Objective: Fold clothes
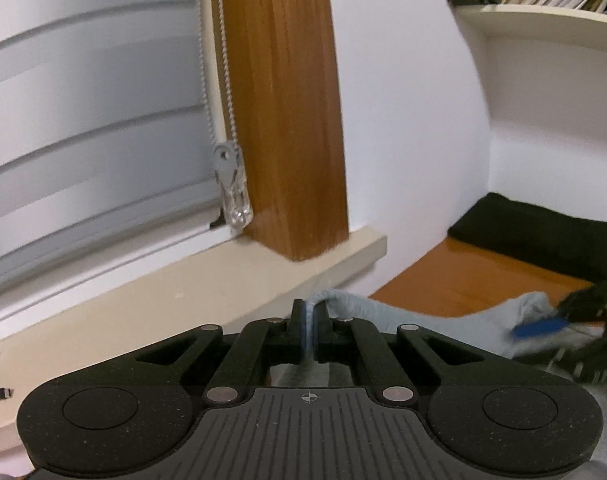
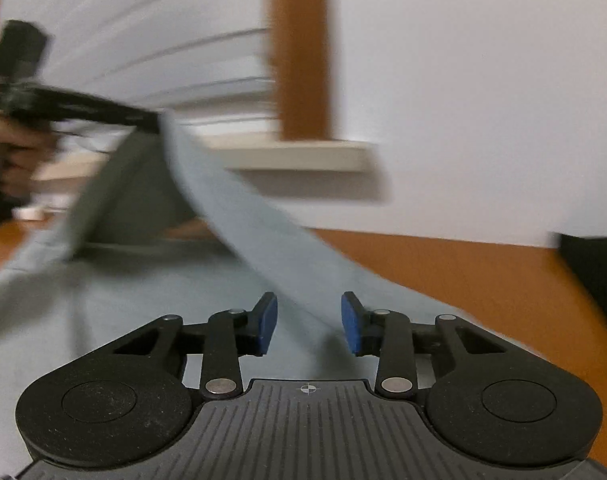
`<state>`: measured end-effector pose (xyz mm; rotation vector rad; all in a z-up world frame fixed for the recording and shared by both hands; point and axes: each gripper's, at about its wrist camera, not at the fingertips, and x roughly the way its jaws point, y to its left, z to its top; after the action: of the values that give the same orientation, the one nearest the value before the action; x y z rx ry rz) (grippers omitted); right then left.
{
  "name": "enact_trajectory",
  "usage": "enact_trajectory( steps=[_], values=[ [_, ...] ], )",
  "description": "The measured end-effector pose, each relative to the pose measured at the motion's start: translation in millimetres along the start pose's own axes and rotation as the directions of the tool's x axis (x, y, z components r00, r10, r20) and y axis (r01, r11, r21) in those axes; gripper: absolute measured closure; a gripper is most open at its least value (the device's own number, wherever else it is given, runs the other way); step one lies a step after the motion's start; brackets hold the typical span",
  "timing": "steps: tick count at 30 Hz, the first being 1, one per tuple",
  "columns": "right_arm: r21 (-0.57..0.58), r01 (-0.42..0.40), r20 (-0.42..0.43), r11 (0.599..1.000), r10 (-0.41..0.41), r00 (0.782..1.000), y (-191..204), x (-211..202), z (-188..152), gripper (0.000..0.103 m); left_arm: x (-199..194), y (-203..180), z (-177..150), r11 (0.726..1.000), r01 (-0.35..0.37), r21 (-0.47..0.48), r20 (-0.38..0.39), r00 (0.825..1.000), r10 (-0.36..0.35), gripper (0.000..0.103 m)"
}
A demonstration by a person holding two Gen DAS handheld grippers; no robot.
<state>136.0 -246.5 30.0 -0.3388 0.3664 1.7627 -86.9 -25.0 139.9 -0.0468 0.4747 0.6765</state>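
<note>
Left gripper (image 1: pixel 309 330) clamped shut on a pinch of light blue-grey cloth (image 1: pixel 383 312), raised above the wooden table (image 1: pixel 463 280). Right gripper (image 2: pixel 309 322) with jaws apart, nothing between them, low over the same cloth (image 2: pixel 263 232).

Garment partly lifted: one taut band running from the left gripper down toward the right one, the rest spread flat on the table (image 2: pixel 443 264) near its front edge. Black folded cloth (image 1: pixel 543 228) at the back of the table by the wall.

Soft, light, limp fabric by the look of it; sags between holds, carries no shape of its own, likely to slide a little on smooth wood. Best taken at an edge or corner, pinching through all layers, with the second hold on the same edge so the band stays stretched. No breakage risk; main hazard a slipped pinch or a bunched layer. Much motion blur in the right view, so finer creases not legible.
</note>
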Motion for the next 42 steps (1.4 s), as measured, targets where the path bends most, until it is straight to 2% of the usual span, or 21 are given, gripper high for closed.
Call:
enact_trajectory(
  steps=[2,3,5,8,11,15,20,22,26,27,28,32,33,35,39,42],
  values=[
    [-0.029,-0.068,-0.039,0.997,0.067,0.997,23.8,15.5,6.7,0.067,-3.1,-2.6,2.3,1.0,0.005,0.0,0.003,1.0,-0.005,0.1],
    [-0.063,-0.077,-0.05,0.995,0.074,0.996,36.0,22.6,8.6,0.067,-4.7,-3.9,3.4,1.0,0.008,0.0,0.005,1.0,-0.008,0.1],
    [-0.129,-0.054,-0.046,0.99,0.048,0.998,51.9,29.6,9.0,0.066,-11.4,-4.9,3.0,1.0,0.017,-0.005,0.008,1.0,-0.017,0.1],
    [-0.144,-0.025,-0.037,0.989,0.02,0.999,52.9,30.2,8.1,0.066,-25.7,-3.9,-0.8,0.999,0.035,-0.012,0.01,0.999,-0.035,0.1],
    [-0.165,0.059,-0.024,0.984,-0.064,0.998,43.2,21.7,1.2,0.066,-40.7,0.2,-3.9,0.998,0.054,-0.033,0.022,0.998,-0.054,0.1],
    [-0.156,0.191,-0.025,0.969,-0.197,0.98,20.9,8.8,-9.9,0.067,-58.4,3.1,-6.7,0.996,0.08,-0.048,0.027,0.997,-0.079,0.1],
    [-0.129,0.328,-0.024,0.936,-0.334,0.942,-9.9,-12.5,-19.6,0.066,-64.5,-5.7,-36.0,0.993,0.115,-0.04,-0.047,0.992,-0.117,0.099],
    [-0.103,0.356,-0.031,0.929,-0.36,0.932,-23.9,-18.9,-23.2,0.065,-60.9,-11.1,-52.9,0.992,0.121,-0.037,-0.09,0.988,-0.124,0.097],
    [-0.042,0.363,-0.021,0.931,-0.364,0.931,-37.5,-28.9,-25.3,0.059,-53.1,-17.6,-85.4,0.99,0.135,-0.045,-0.159,0.977,-0.141,0.096],
    [-0.03,0.361,-0.017,0.932,-0.362,0.932,-39.1,-30.0,-25.1,0.058,-52.9,-18.0,-91.4,0.99,0.135,-0.047,-0.168,0.976,-0.141,0.092],
    [-0.023,0.354,-0.016,0.935,-0.355,0.935,-39.1,-29.0,-24.6,0.057,-53.5,-17.2,-95.8,0.99,0.132,-0.051,-0.172,0.975,-0.139,0.083],
    [-0.013,0.293,-0.021,0.956,-0.294,0.956,-30.1,-17.9,-23.0,0.055,-66.4,-5.1,-101.0,0.991,0.105,-0.085,-0.149,0.982,-0.117,0.072],
    [-0.016,0.275,-0.022,0.961,-0.275,0.961,-27.0,-12.4,-22.0,0.054,-71.5,-1.1,-101.5,0.991,0.099,-0.094,-0.14,0.984,-0.112,0.065],
    [-0.03,0.252,-0.034,0.967,-0.253,0.967,-21.9,-2.9,-20.4,0.048,-86.3,8.5,-102.5,0.991,0.078,-0.107,-0.121,0.989,-0.091,0.058],
    [-0.051,0.224,-0.058,0.973,-0.227,0.972,-16.6,10.2,-17.7,0.046,-112.1,36.1,-111.5,0.989,0.012,-0.144,-0.11,0.994,-0.028,0.046],
    [-0.034,0.214,-0.086,0.976,-0.217,0.972,-20.8,13.9,-17.1,0.045,-128.2,64.8,-127.4,0.981,-0.061,-0.186,-0.129,0.991,0.037,0.044]
  ],
)
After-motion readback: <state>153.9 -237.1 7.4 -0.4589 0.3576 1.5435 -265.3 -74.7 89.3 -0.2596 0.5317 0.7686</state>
